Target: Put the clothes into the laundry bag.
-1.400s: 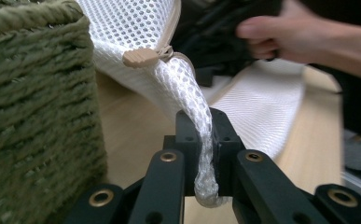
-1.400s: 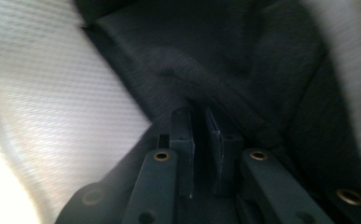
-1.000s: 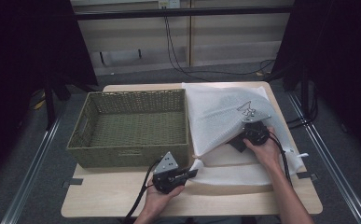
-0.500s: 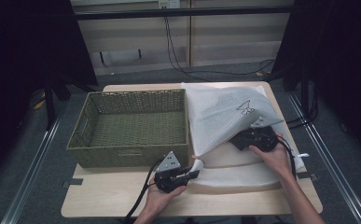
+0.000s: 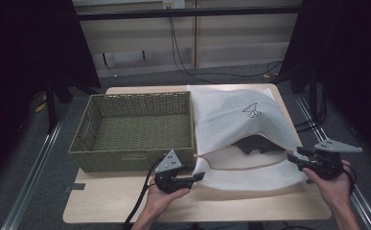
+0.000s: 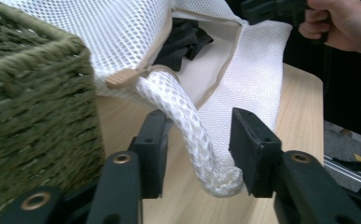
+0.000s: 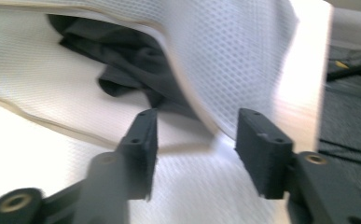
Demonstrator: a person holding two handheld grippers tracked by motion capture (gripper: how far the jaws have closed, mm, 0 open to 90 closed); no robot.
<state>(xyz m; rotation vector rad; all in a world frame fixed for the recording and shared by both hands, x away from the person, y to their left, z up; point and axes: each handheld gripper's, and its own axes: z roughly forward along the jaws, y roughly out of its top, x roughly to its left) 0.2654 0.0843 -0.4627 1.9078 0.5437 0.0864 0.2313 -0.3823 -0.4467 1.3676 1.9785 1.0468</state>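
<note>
Beside the basket [image 5: 133,129], the mesh bag [image 5: 240,120] has just been released: both the left gripper [image 5: 192,178] and right gripper [image 5: 299,160] are parted, so emptying can begin.

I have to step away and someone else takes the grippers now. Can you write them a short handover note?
Left gripper: jaws just been opening, white mesh loop lies between them, not pressed.
Right gripper: jaws just been opening, nothing between them, at the bag's right edge.
White mesh bag lies right of the wicker basket, mouth open toward you.
Dark garment sits inside the bag.
Done: bag opened.
Left, probably: take the garment out; the basket holds nothing.
</note>
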